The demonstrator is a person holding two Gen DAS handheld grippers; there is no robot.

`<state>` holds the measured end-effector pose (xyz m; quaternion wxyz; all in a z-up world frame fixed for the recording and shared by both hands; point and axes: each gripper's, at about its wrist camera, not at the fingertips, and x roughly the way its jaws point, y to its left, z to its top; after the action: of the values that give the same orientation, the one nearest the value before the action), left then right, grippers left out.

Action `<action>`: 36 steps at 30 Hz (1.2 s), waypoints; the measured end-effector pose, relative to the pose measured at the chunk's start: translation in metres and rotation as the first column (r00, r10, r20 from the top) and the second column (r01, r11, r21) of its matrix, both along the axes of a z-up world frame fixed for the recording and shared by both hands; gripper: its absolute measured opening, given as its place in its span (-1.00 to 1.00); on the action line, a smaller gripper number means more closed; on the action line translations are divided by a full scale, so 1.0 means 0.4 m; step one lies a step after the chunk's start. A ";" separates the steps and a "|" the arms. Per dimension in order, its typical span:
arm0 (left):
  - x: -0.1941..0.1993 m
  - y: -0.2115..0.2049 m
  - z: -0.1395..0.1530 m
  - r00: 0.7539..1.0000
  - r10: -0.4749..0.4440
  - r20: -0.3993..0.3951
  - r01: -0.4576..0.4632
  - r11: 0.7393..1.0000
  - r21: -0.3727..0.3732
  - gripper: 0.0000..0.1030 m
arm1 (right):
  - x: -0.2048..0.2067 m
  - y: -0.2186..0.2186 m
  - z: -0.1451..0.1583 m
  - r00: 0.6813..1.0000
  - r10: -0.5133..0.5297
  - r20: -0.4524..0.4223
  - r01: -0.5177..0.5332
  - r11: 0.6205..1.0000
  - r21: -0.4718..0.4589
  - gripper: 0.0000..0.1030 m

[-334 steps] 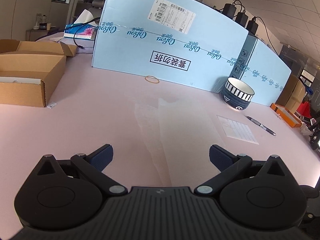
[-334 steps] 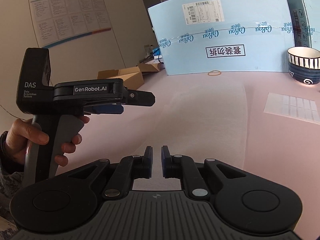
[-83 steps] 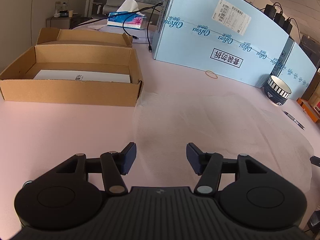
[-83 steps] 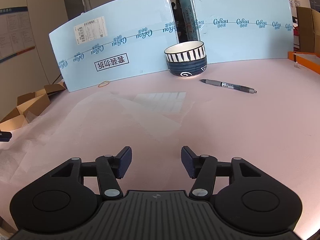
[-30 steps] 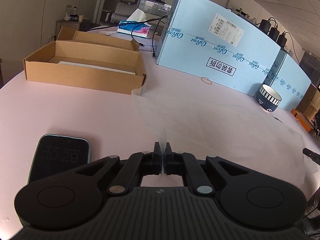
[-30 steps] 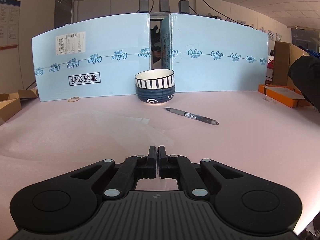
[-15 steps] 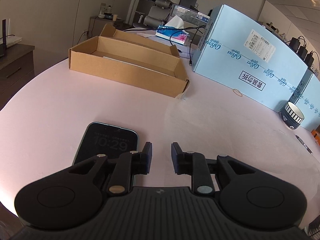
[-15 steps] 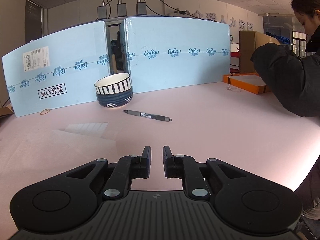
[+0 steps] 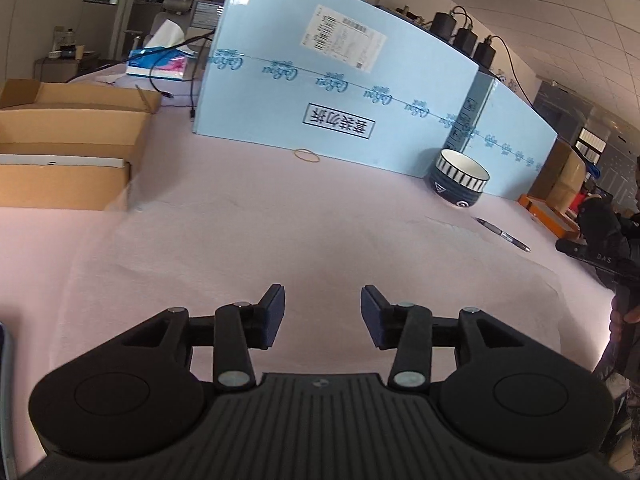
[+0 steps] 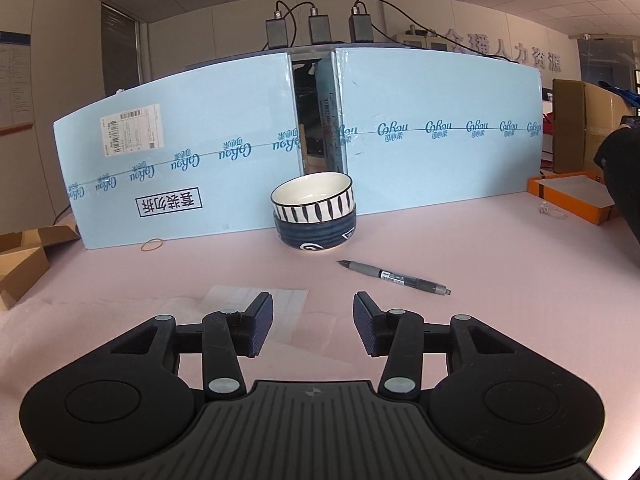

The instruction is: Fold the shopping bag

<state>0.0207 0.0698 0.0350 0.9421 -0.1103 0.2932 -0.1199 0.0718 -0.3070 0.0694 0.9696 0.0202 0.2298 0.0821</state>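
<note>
Office room; pale pink table (image 9: 280, 216) backed by upright light-blue printed cartons (image 10: 224, 160). The thin, translucent plastic shopping bag (image 9: 320, 248) lay spread flat across the pink surface, hard to tell from it; its creased edges showed faintly under and ahead of both tools, and a whitish squared patch (image 10: 256, 300) of it sat just beyond the right tool's fingers.

The left gripper (image 9: 322, 312) was over the bag, jaws parting, nothing between the pads. The right gripper (image 10: 313, 320) was likewise opening, jaws empty, over the bag's near edge. Whether either touched the film could not be told.

Further out: a grey pen (image 10: 394, 277) lay beside the bag; behind it stood two stacked dark-blue-and-white striped ceramic bowls (image 10: 314, 212) against the cartons. A tan rubber band (image 10: 152, 244) lay at the carton foot. Open brown cardboard boxes (image 9: 68, 152) sat at left, an orange tray (image 10: 572, 196) at far right. A dark sleeve (image 9: 604, 232) showed at the left view's edge.
</note>
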 end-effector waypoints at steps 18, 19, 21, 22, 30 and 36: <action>0.068 -0.092 -0.091 0.993 -0.122 0.002 0.121 0.987 0.103 0.39 | 0.155 0.085 -0.089 0.969 0.046 -0.242 -0.069 0.994 -0.090 0.20; 0.069 -0.091 -0.091 0.992 -0.122 0.002 0.121 0.988 0.100 0.40 | 0.160 0.086 -0.095 0.965 0.047 -0.259 -0.073 0.993 -0.095 0.20; 0.069 -0.091 -0.091 0.992 -0.123 0.003 0.122 0.988 0.099 0.40 | 0.169 0.089 -0.111 0.957 0.057 -0.283 -0.093 0.989 -0.115 0.23; 0.071 -0.093 -0.092 0.992 -0.123 0.004 0.122 0.987 0.103 0.40 | 0.174 0.090 -0.120 0.953 0.062 -0.295 -0.103 0.987 -0.125 0.24; 0.072 -0.095 -0.093 0.991 -0.131 0.006 0.129 0.986 0.100 0.47 | 0.173 0.092 -0.123 0.949 0.093 -0.301 -0.144 0.978 -0.152 0.22; 0.072 -0.096 -0.094 0.991 -0.135 0.006 0.133 0.986 0.103 0.51 | 0.182 0.100 -0.100 0.938 0.126 -0.323 -0.184 0.970 -0.157 -0.74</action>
<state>0.0494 0.0314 -0.0025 0.9381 -0.0411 0.2996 -0.1685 0.1446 -0.2669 0.0295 0.9094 -0.0752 0.3870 0.1326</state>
